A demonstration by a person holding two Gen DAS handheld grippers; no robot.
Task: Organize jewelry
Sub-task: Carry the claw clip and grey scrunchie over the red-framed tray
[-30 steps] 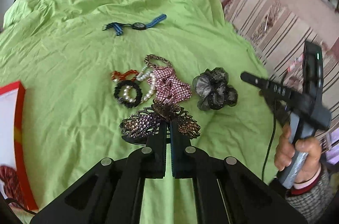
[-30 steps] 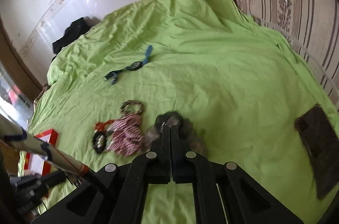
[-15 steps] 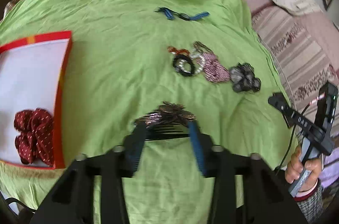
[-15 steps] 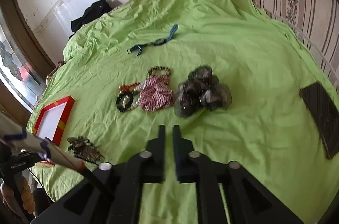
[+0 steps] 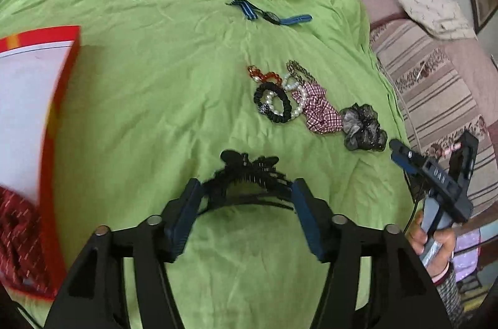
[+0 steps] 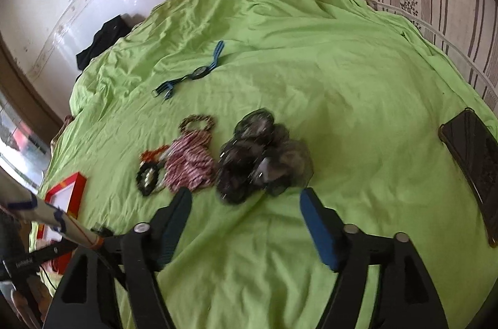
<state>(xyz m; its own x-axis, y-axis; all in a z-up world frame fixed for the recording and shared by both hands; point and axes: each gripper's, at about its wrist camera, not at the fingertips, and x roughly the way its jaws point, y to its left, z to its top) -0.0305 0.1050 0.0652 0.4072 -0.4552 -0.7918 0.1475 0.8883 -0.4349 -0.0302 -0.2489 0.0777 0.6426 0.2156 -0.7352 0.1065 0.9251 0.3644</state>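
My left gripper (image 5: 246, 198) hovers over the green bedspread, its jaws opening. A dark, decorated hair clip (image 5: 249, 179) spans the gap, each end against a pad. The red-rimmed white box (image 5: 59, 111) lies to its left with a dark red scrunchie (image 5: 15, 235) inside. My right gripper (image 6: 246, 195) is open and still opening, nothing between its fingers. A black gauzy scrunchie (image 6: 264, 155) lies just past its tips. Beside that are a checkered scrunchie (image 6: 190, 161), a black bead ring with pearls (image 5: 272, 106) and an orange bracelet (image 5: 261, 75).
A blue-strapped watch (image 6: 199, 72) lies farther back on the sheet. A dark phone (image 6: 473, 161) rests at the right edge of the bed. A striped sofa (image 5: 435, 86) runs along the right side. A person's hand (image 5: 432, 238) grips the right tool's handle.
The left gripper left the pile with the hair clip and swung toward the red box, jaws spreading. The right gripper went from shut at the black scrunchie to wide open.
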